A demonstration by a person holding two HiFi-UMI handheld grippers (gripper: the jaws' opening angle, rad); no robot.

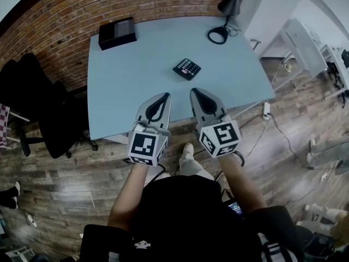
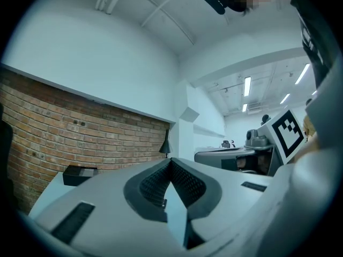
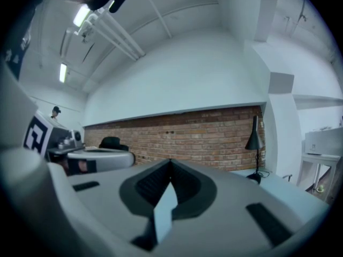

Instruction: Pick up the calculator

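A small black calculator with coloured keys lies near the middle of the pale blue table in the head view. My left gripper and my right gripper are held side by side over the table's near edge, short of the calculator, both shut with nothing in them. In the left gripper view the jaw tips meet, and the right gripper's marker cube shows at the right. The right gripper view shows its tips closed too. Neither gripper view shows the calculator.
A black box sits at the table's far left corner. A black desk lamp with a round base stands at the far right. A dark office chair is left of the table. Cables and a power strip lie on the wooden floor at right.
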